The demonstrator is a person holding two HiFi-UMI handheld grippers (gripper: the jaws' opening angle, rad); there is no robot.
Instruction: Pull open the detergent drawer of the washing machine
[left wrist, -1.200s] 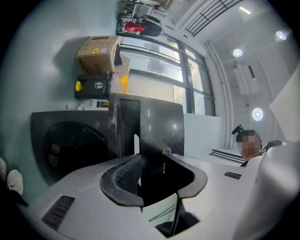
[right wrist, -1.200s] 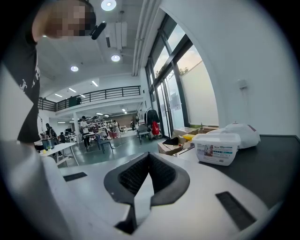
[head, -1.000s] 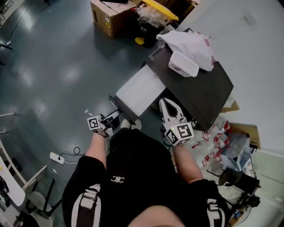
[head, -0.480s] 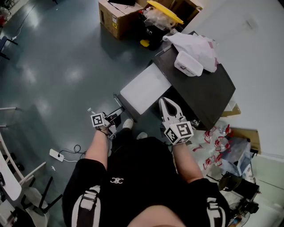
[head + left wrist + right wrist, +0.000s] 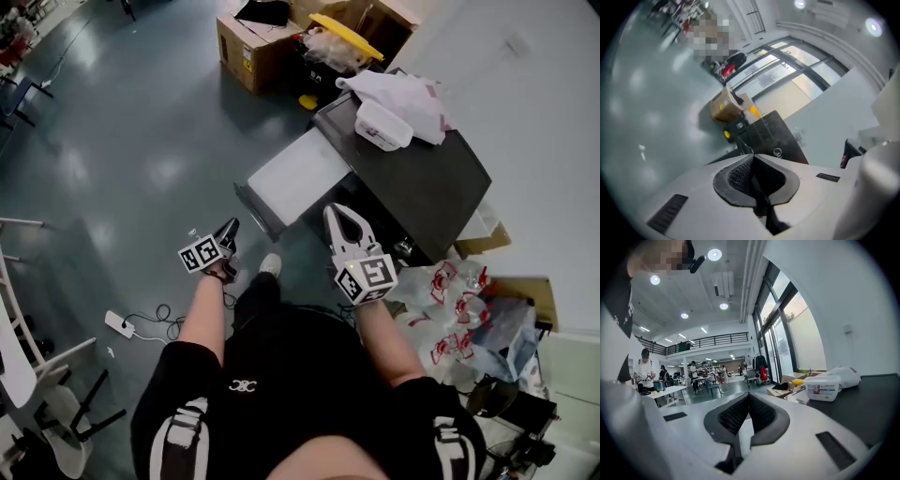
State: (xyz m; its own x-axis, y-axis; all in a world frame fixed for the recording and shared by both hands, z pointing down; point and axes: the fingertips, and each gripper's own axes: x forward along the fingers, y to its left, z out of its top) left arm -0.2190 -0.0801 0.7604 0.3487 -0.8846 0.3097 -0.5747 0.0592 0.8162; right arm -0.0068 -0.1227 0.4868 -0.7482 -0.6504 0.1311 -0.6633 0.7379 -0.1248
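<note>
Standing out from the front of the washing machine [image 5: 417, 192], the white drawer [image 5: 295, 173] is pulled open over the grey floor [image 5: 122, 141]; its dark front edge faces the person.

Left gripper [image 5: 230, 228]: fingers together, nothing between them (the left gripper view [image 5: 752, 157] shows the pads meeting on empty air). Tips sit just short of the near corner of the drawer's front edge and do not touch it. Beyond the fingers, that view shows the machine's dark body [image 5: 768, 136] and a cardboard box [image 5: 723, 108].

Right gripper [image 5: 335, 210]: fingers also together and empty [image 5: 749, 395]. It hangs beside the drawer's near side, close to the machine's front.

On the machine's top:
- white plastic tub [image 5: 380, 127] near the far left edge, also in the right gripper view [image 5: 822, 387]
- crumpled white bag [image 5: 403, 94] just behind it, touching it

On the floor: the cardboard box [image 5: 258, 42] and a yellow-lidded bin [image 5: 345, 26] past the machine's far corner; red-and-white packets [image 5: 455, 305] at right; a power strip [image 5: 120, 325] at left.
</note>
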